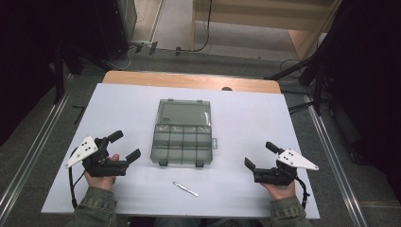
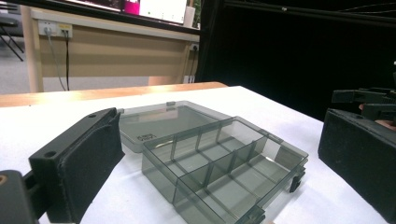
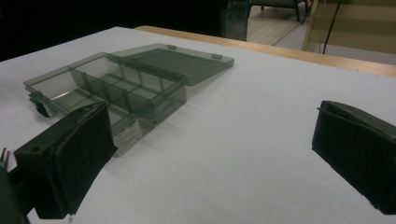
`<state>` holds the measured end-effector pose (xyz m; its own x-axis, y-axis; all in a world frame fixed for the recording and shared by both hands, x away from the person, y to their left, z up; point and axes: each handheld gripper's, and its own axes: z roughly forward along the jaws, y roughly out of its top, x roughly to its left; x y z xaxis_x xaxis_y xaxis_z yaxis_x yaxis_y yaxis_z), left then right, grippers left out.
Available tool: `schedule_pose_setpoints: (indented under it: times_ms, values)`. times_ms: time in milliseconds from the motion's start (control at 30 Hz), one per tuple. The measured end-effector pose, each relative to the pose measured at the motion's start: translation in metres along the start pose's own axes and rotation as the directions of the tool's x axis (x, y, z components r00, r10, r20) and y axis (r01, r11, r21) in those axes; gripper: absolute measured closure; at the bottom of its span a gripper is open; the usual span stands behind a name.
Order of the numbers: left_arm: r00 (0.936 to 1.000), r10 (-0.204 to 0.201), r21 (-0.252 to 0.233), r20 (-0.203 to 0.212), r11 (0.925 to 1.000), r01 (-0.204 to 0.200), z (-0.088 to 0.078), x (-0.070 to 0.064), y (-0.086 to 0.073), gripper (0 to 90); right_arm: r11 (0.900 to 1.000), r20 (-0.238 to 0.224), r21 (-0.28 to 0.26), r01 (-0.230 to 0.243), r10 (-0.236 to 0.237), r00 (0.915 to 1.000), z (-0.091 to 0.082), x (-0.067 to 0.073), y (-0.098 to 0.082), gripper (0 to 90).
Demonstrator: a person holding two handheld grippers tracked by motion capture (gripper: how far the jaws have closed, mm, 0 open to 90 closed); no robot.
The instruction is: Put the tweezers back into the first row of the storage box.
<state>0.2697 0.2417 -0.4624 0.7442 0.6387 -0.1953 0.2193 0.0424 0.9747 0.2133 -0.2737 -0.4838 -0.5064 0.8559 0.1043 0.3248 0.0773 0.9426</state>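
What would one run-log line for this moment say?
left gripper: open, idle | right gripper: open, idle | organiser box: lid open | metal strip: on table

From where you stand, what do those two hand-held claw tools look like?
Both are black. The left gripper and right gripper each have two blocky padded jaws, a pale three-cornered plate on top and a trailing black cable. The person wears olive-green sleeves.
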Motion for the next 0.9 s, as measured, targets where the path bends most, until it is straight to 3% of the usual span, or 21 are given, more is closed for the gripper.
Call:
schedule_pose_setpoints:
  times_ms: [233, 533, 900]
  values:
    - [1.0, 0.001, -0.001, -0.002, 1.0, -0.001, 0.0, 0.0, 0.0, 0.0, 0.999, -0.037, 0.022, 0.036, -0.035, 0.9987, 0.005, 0.014, 0.004, 0.0]
    - [1.0, 0.005, 0.009, 0.005, 1.0, -0.005, 0.002, -0.001, -0.001, 0.0, 0.991, -0.097, 0.071, 0.11, -0.103, 0.9899, 0.014, 0.034, 0.009, 0.0]
    - [1.0, -0.001, 0.006, 0.007, 1.0, 0.001, 0.002, -0.001, -0.001, 0.0, 0.985, -0.165, 0.101, 0.137, -0.12, 0.979, 0.026, 0.054, 0.019, 0.0]
